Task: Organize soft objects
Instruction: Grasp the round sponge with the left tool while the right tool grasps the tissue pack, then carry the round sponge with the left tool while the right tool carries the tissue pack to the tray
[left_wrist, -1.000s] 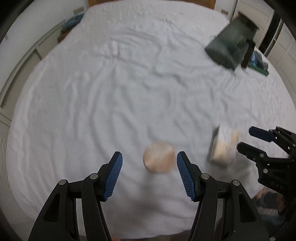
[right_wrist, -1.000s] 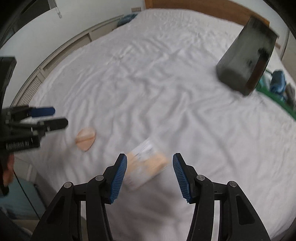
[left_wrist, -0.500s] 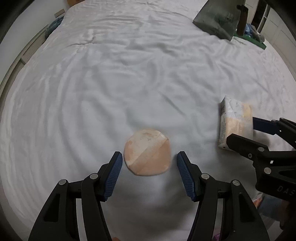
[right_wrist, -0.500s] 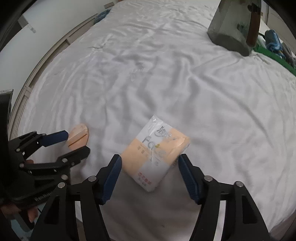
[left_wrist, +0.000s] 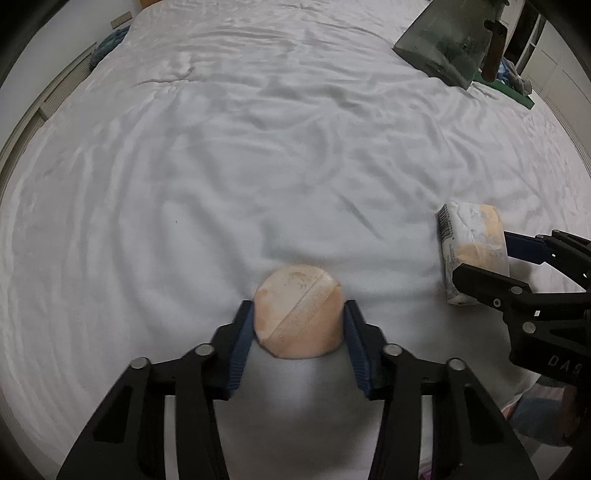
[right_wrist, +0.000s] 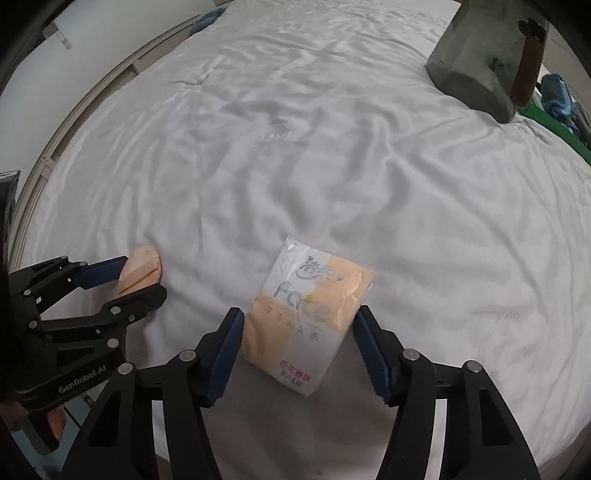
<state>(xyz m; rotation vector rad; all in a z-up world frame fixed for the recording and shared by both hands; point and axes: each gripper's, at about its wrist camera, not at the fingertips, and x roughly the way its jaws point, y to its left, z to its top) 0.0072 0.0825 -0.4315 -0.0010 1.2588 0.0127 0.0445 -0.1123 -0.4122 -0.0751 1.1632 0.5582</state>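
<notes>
A round peach powder puff (left_wrist: 298, 314) lies on the white bed sheet (left_wrist: 258, 147). My left gripper (left_wrist: 298, 314) has closed in on it, with a blue pad against each side; it also shows in the right wrist view (right_wrist: 122, 280). A white and orange tissue pack (right_wrist: 306, 317) lies flat on the sheet. My right gripper (right_wrist: 298, 325) is open and straddles the pack, jaws close to its sides with small gaps. The pack also shows at the right of the left wrist view (left_wrist: 471, 251).
A dark grey bag with a brown strap (right_wrist: 487, 55) stands at the far right of the bed. A green item with blue cloth (right_wrist: 554, 103) lies beside it. The bed's near edge is just below both grippers.
Both grippers have moved forward and down over their objects. The left jaws have narrowed onto the puff. The right jaws now flank the tissue pack.
</notes>
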